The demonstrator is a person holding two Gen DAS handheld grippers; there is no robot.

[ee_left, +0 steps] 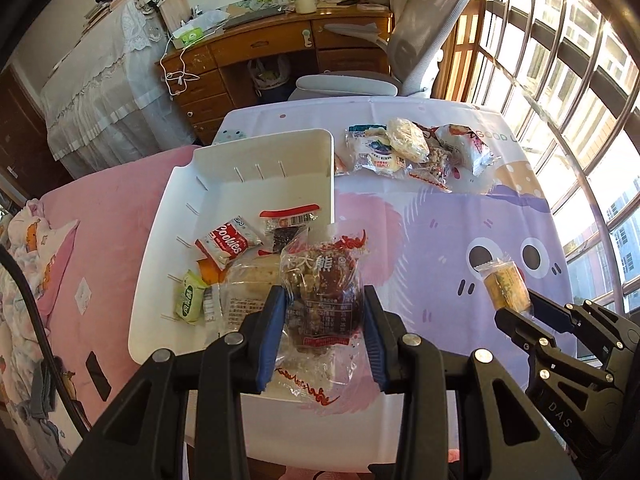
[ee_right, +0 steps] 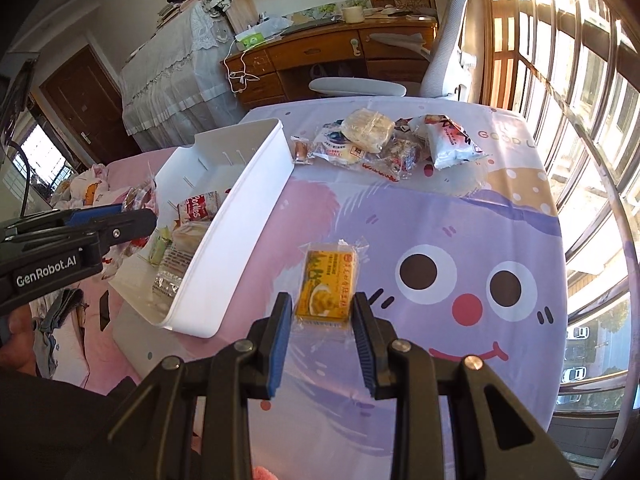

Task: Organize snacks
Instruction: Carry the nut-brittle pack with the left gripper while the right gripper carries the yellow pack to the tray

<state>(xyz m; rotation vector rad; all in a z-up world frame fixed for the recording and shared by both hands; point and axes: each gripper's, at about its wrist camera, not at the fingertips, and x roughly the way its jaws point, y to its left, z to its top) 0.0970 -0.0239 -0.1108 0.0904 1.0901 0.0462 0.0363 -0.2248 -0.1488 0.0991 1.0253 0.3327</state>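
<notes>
With several packets already in the white plastic bin (ee_left: 256,160), my left tongs (ee_left: 325,322) clamp a clear-wrapped brown nut bar (ee_left: 322,296) above it, my right tongs (ee_right: 322,316) clamp a yellow wrapped cake (ee_right: 326,288), and a pile of wrapped snacks (ee_right: 384,144) waits on the far desk (ee_right: 460,208).

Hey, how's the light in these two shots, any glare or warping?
Left wrist view: window upper right is blown out, its bars bowed by the fisheye; the held snack packet stays readable. Right wrist view: same window glare, sharp yellow packet, dark corners.
</notes>
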